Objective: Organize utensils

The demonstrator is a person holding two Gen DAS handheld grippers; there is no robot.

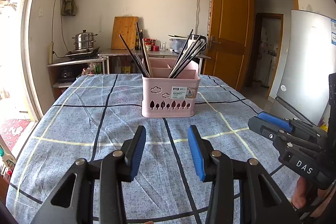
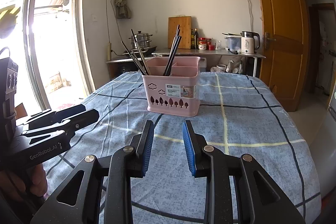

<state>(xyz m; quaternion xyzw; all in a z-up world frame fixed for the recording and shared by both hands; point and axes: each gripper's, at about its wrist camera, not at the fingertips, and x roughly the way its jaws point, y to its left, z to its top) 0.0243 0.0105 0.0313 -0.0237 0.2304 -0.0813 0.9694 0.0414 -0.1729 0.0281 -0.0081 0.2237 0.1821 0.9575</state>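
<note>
Hovering short of the pink basket (image 1: 170, 96), left gripper (image 1: 167, 148) and right gripper (image 2: 168, 146) both gaping wide, empty, chopsticks (image 1: 184, 58) already standing sorted inside.

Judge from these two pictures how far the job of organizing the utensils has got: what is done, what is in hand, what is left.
Done, as it looks: two bunches of chopsticks stand in separate compartments of the pink basket. No loose utensils show on the tablecloth. In hand: nothing; the left tool and right tool are both open and empty, short of the basket. Left: any remaining step cannot be told from these views.
</note>
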